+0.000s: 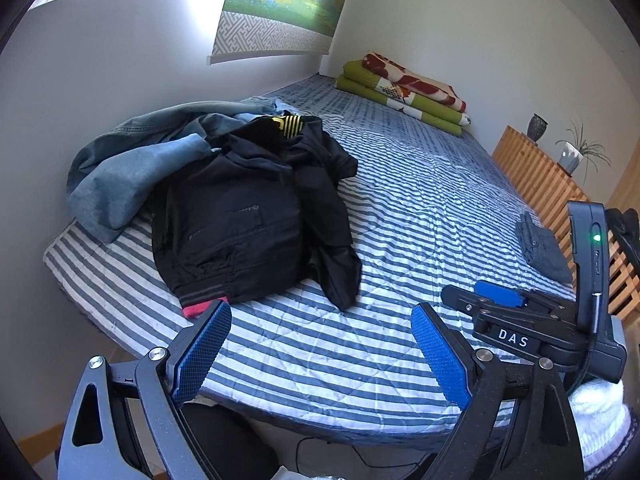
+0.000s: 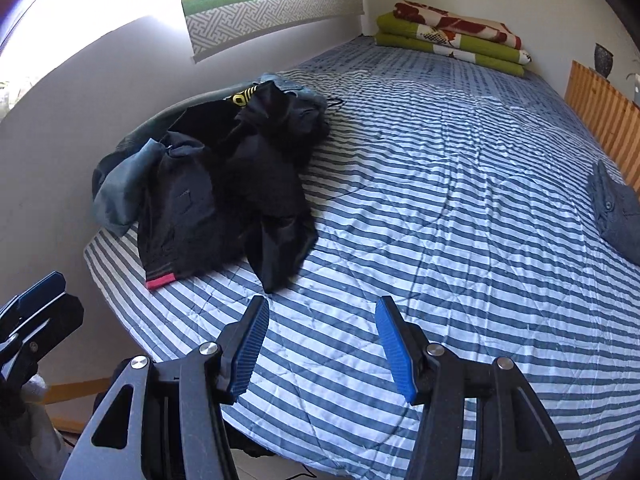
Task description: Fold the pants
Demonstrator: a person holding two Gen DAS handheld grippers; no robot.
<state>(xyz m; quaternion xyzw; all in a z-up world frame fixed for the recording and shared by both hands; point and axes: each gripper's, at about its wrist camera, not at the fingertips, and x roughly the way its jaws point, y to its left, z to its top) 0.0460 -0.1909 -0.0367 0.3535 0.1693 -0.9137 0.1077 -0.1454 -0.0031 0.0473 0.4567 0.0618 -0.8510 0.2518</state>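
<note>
Left gripper (image 1: 321, 312) wide open, empty, above the near edge of the striped bed (image 1: 420, 208). Right gripper (image 2: 322, 308) also spread wide, holding nothing. Black pants (image 1: 248, 216) crumpled ahead and left of both claws, lying on a grey-blue garment (image 1: 120, 168). Folded grey item (image 2: 618, 208) far right of the right claw

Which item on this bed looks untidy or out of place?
The black pants lie crumpled on a heap with blue-grey clothes near the bed's wall-side corner, one leg twisted. The folded blankets and grey garment look neat.
</note>
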